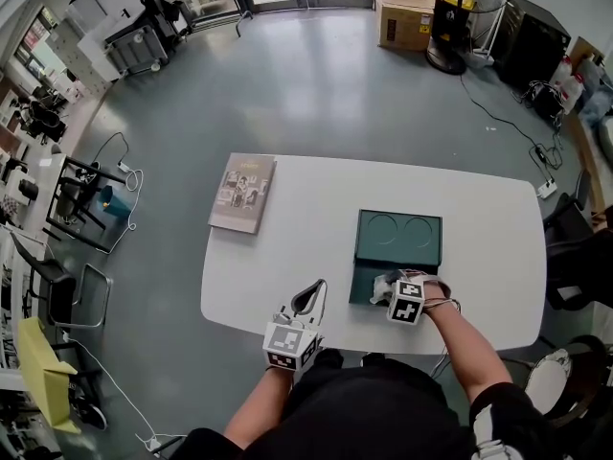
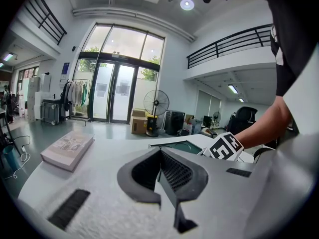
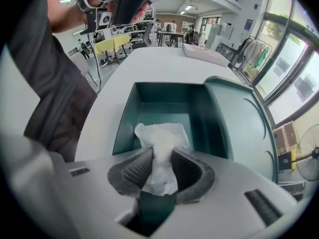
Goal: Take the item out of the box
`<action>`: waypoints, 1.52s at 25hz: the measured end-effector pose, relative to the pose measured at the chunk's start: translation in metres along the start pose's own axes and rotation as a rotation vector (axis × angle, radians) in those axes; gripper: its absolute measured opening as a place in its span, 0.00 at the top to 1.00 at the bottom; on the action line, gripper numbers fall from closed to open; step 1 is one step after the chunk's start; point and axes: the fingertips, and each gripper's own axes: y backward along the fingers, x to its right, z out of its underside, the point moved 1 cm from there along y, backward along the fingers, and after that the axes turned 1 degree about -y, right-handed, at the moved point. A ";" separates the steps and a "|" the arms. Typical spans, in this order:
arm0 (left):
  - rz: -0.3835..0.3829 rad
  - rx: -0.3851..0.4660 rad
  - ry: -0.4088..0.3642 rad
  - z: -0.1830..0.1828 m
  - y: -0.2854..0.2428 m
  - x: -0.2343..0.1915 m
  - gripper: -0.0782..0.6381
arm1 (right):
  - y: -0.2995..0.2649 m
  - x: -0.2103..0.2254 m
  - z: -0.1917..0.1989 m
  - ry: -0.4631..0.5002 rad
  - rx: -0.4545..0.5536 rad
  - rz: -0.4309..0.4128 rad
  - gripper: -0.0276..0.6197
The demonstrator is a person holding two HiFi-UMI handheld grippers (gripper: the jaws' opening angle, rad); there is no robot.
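Note:
An open dark green box [image 1: 367, 272] lies on the white table [image 1: 287, 257], its lid [image 1: 399, 237] folded back on the far side. Inside its tray [image 3: 164, 106] is a crumpled white tissue [image 3: 162, 136]. My right gripper [image 3: 160, 171] reaches into the tray from the near side, and both pads pinch the tissue's lower part. From the head view the tissue [image 1: 383, 283] shows beside the right gripper [image 1: 389, 290]. My left gripper [image 1: 310, 295] hovers at the table's front edge, left of the box, its jaws shut and empty [image 2: 162, 176].
A book [image 1: 243, 192] lies flat at the table's far left corner. Beyond the table there is grey floor, with cardboard boxes [image 1: 403, 8] and a standing fan [image 1: 460, 12] at the back. A black chair [image 1: 575, 257] stands at the right.

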 end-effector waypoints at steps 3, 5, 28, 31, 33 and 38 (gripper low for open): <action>0.006 0.004 -0.002 0.000 0.002 -0.001 0.88 | 0.006 0.002 -0.007 -0.015 0.020 0.025 0.78; 0.008 0.000 -0.003 0.000 0.002 -0.001 0.88 | 0.013 0.004 -0.010 -0.028 0.037 0.050 0.79; 0.061 0.047 -0.035 -0.040 -0.020 0.020 0.88 | 0.195 0.051 -0.062 -0.448 0.622 0.520 0.78; 0.081 0.060 -0.046 -0.046 -0.019 0.021 0.88 | 0.227 0.052 -0.074 -0.537 0.751 0.557 0.78; 0.093 0.075 -0.047 -0.050 -0.019 0.023 0.88 | 0.248 0.053 -0.079 -0.575 0.818 0.593 0.77; 0.096 0.107 -0.052 -0.067 -0.024 0.032 0.88 | 0.282 0.053 -0.070 -0.633 0.934 0.697 0.77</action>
